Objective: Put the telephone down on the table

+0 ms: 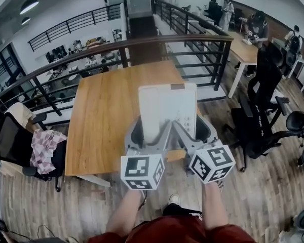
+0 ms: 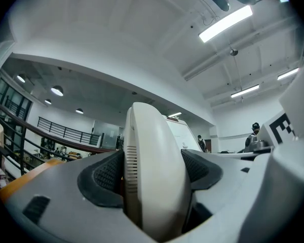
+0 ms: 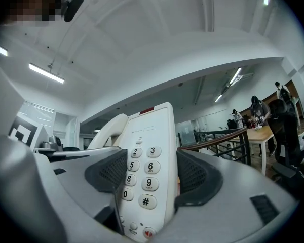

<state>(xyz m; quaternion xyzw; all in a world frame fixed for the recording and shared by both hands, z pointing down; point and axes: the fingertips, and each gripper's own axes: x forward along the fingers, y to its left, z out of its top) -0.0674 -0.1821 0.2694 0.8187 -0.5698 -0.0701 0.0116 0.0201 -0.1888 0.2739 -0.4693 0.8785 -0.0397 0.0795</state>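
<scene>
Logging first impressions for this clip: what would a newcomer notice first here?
A white telephone held up over the wooden table's near end, mid-frame in the head view. The left gripper clamps its handset side, the right gripper its keypad side.

Grey left gripper [image 1: 150, 130], grey right gripper [image 1: 189, 128], black-and-white marker cubes [image 1: 142, 172], dark red garment [image 1: 178, 232]

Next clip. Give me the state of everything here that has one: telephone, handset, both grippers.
Telephone: held up and tilted, not lying on the table.
Handset: seated on the telephone.
Left gripper: shut on the telephone, handset side.
Right gripper: shut on the telephone, keypad side.
</scene>
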